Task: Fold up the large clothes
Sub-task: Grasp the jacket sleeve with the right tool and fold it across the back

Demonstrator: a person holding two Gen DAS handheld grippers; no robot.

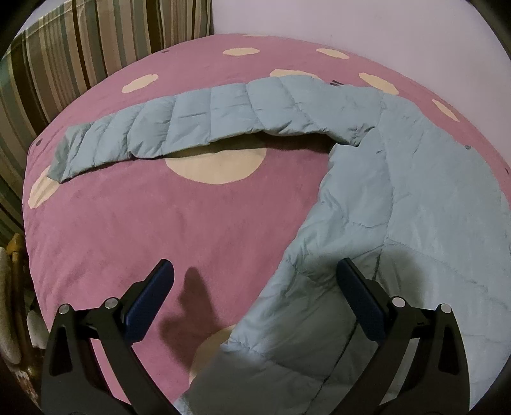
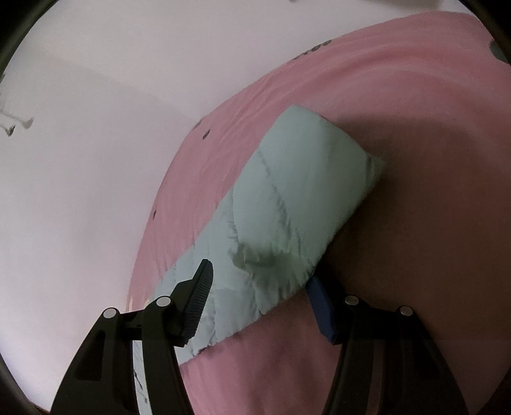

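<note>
A: Where do we stand with the jacket (image 1: pixel 415 191)?
B: It lies spread on the pink blanket (image 1: pixel 127 223), one sleeve (image 1: pixel 191 124) stretched out, nothing folded yet. Our left gripper (image 1: pixel 255 281) gapes empty; our right gripper (image 2: pixel 258 293) clamps the other sleeve (image 2: pixel 287 207)

Pink bed cover (image 1: pixel 127 223) with cream dots (image 1: pixel 217 166), filling the left wrist view. Striped curtain (image 1: pixel 64 57) at 10 o'clock; pale wall (image 1: pixel 351 22) at 1 o'clock. Wooden object (image 1: pixel 14 255) at 9 o'clock, unidentifiable.
</note>
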